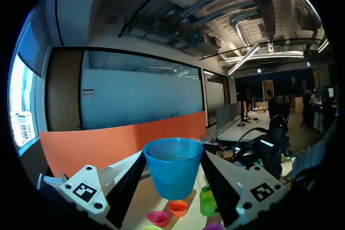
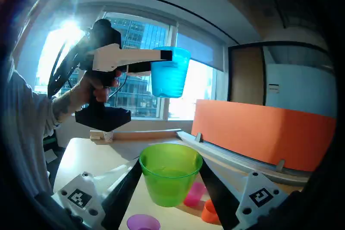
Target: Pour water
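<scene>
table (image 2: 86, 156): pale top and the landmark here; everything is staged over it so spills land on it.
orange partition (image 2: 267, 130): stands along the table's far edge, just backdrop.
left gripper (image 1: 173, 156): high above the table, jaws at medium width and clamped on the blue cup's sides; probably raised to get pouring height.
right gripper (image 2: 170, 167): lower, just above the table, jaws pressing both sides of the green cup; probably held low and level as the receiver.
hand (image 2: 92, 87): wraps the left gripper's handle, above the table's near-window side.
blue cup (image 1: 172, 174): upright, no tilt, well above the table; pour not yet begun.
green cup (image 2: 170, 182): upright, mouth open upward, lower than the blue cup and apart from it; looks part filled, not sure.
small cups (image 2: 194, 193): pink, orange and purple ones sit on the table under the green cup, untouched; likely later targets.
water: level in the blue cup cannot be told.
left gripper view adds: a look into the blue cup's rim, plus the green cup low beside one finger.
right gripper view adds: the height gap between the two cups and the hand on the left gripper.
next, judged: tip blue over green, slowly; a miss wets the table.
</scene>
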Tool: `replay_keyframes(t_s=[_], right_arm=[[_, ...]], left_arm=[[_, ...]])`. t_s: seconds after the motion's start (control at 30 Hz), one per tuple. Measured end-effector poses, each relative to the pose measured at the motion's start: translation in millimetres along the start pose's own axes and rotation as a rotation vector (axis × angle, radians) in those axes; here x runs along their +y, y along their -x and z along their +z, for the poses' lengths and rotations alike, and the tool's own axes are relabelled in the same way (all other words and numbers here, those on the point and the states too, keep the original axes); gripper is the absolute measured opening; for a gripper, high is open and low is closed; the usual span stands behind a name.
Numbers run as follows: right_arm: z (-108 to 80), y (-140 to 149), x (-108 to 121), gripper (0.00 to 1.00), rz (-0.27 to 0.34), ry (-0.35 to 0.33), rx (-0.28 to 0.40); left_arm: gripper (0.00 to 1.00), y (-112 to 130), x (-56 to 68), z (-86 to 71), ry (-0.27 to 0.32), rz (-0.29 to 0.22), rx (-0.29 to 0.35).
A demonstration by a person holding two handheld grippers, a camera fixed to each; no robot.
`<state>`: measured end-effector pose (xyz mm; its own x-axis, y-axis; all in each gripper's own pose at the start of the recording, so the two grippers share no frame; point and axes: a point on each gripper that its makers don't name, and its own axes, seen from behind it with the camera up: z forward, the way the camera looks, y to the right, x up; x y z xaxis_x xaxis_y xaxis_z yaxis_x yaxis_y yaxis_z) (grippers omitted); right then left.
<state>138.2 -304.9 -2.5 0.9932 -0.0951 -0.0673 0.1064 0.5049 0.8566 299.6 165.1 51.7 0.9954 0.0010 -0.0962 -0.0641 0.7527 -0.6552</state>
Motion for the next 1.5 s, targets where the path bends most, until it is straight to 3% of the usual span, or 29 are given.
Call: replay_keyframes(t_s=[0.2, 0.5, 1.0, 1.5], right_arm=[[-2.1, -1, 0, 0.91, 0.006, 0.001, 0.003], [-9.8, 0, 12, 0.91, 0.013, 0.029, -0.006], [-32.8, 8, 38, 0.91, 0.026, 0.092, -0.043], [-56.0, 12, 60, 0.91, 0.029, 0.143, -0.069]], left_arm=[[0.87, 9, -8.8, -0.4, -0.018, -0.025, -0.012], [0.87, 30, -20.6, -7.8, -0.046, -0.02, -0.033], [0.88, 85, -22.4, -27.8, -0.047, 0.009, -0.084], [0.88, 130, -19.2, -37.7, -0.031, -0.012, -0.157]])
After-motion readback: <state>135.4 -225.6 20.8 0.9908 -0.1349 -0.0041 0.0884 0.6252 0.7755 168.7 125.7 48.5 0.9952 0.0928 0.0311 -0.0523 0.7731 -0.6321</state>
